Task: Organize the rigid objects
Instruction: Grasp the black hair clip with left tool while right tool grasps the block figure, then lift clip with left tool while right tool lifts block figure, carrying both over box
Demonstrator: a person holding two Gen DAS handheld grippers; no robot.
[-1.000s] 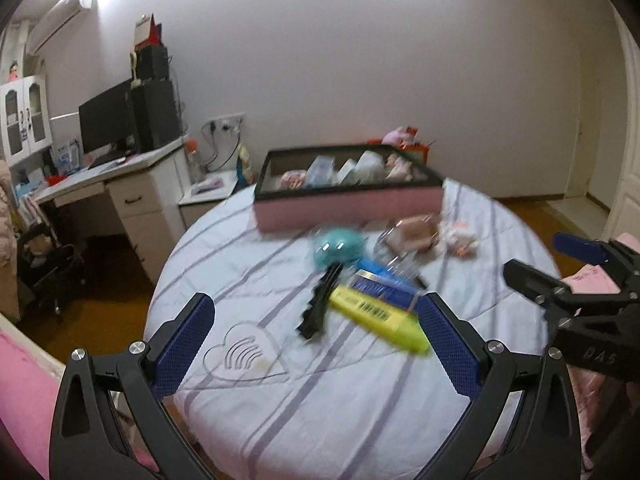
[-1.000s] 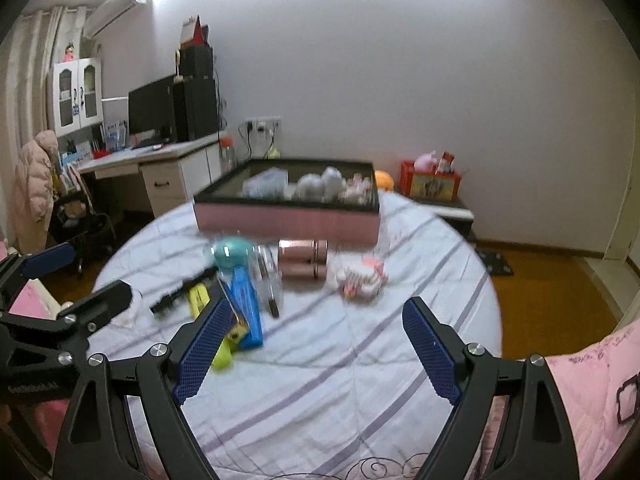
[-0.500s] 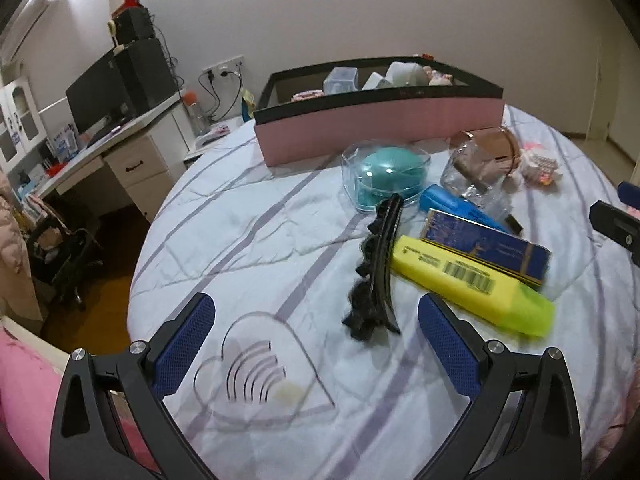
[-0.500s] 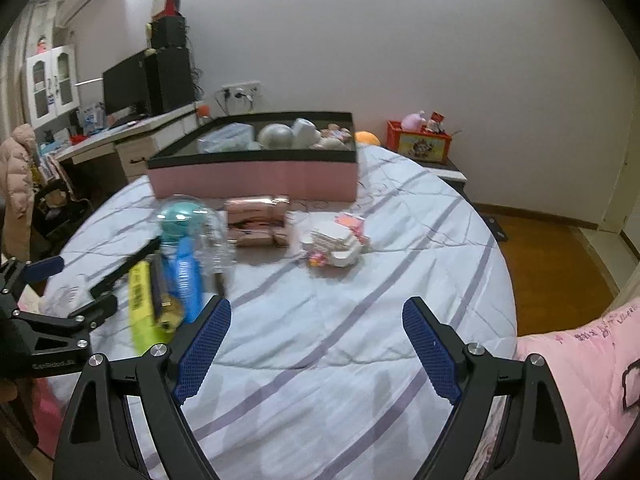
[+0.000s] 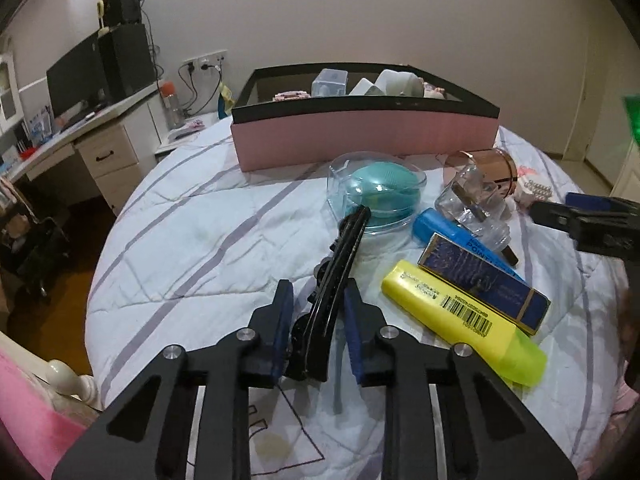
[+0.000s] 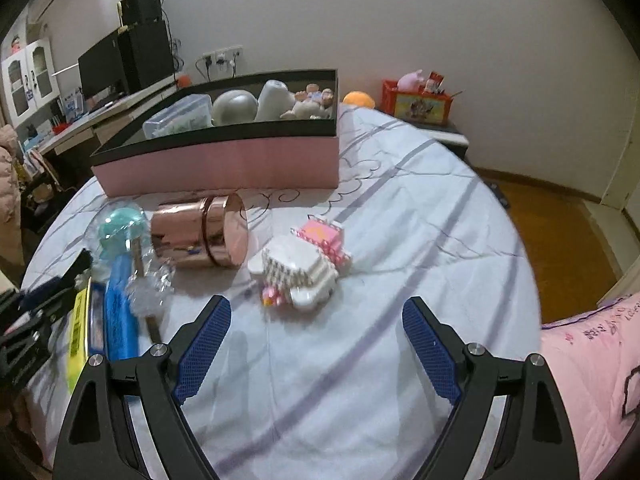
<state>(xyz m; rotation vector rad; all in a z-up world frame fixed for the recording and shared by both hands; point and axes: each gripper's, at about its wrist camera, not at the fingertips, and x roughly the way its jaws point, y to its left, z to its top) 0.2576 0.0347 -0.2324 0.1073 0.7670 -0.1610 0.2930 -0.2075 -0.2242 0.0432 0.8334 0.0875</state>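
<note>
My left gripper (image 5: 318, 312) is shut on the near end of a long black hair clip (image 5: 340, 264) that lies on the bedspread. Beside it lie a yellow highlighter (image 5: 460, 316), a dark blue box (image 5: 480, 280), a blue marker (image 5: 436, 228), a clear case with a teal pad (image 5: 376, 192) and a clear bottle (image 5: 472, 200). The pink box (image 5: 360, 140) with a black rim stands behind. My right gripper (image 6: 316, 340) is open and empty above the bedspread, in front of a white and pink brick model (image 6: 304, 260) and a rose-gold jar (image 6: 200, 236).
The round bed (image 6: 400, 240) has a white striped cover. The pink box (image 6: 224, 160) holds several items. A desk with a monitor (image 5: 76, 76) stands left. A red toy box (image 6: 420, 104) stands on a stand beyond the bed. Pink bedding (image 6: 592, 380) lies at right.
My left gripper moved forward and down and closed on the black hair clip. My right gripper moved closer to the brick model and stayed open.
</note>
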